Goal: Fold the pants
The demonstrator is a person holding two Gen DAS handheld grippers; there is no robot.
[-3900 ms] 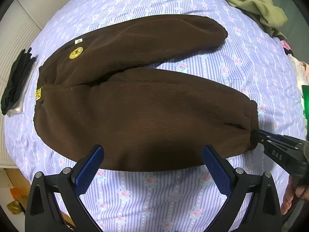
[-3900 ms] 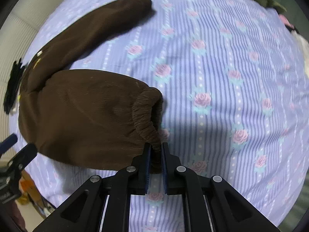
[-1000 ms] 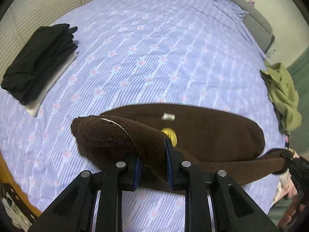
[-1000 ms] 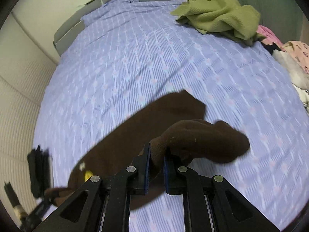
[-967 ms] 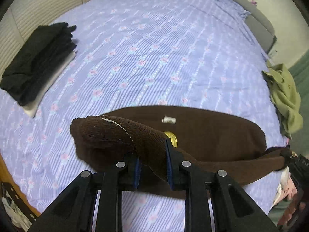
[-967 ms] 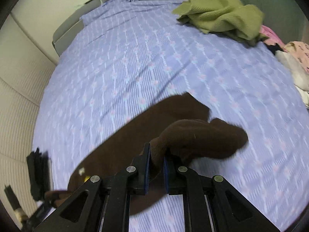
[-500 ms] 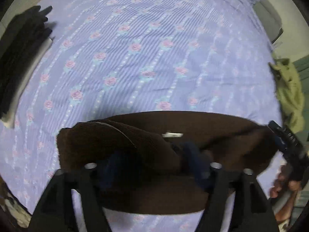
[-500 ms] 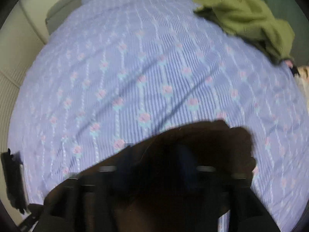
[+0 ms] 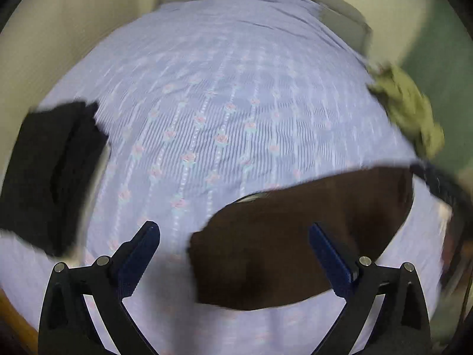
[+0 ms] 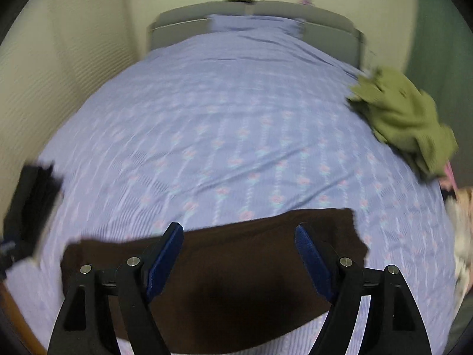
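The brown pants (image 9: 289,236) lie flat on the lilac flowered bedspread (image 9: 221,103), one leg folded over the other into one long band. My left gripper (image 9: 233,251) is open and empty above the band's left end. My right gripper (image 10: 239,251) is open and empty above the pants (image 10: 236,281), near their right end. The right gripper also shows blurred at the right edge of the left wrist view (image 9: 437,177).
A folded black garment (image 9: 50,171) lies at the bed's left edge, also in the right wrist view (image 10: 32,204). A crumpled olive-green garment (image 10: 405,118) lies at the right edge. The grey headboard (image 10: 254,20) is at the far end. Both views are motion-blurred.
Both grippers laid the lifted leg over the other leg, opened and let go. Both have since pulled back and tilted up from the pants.
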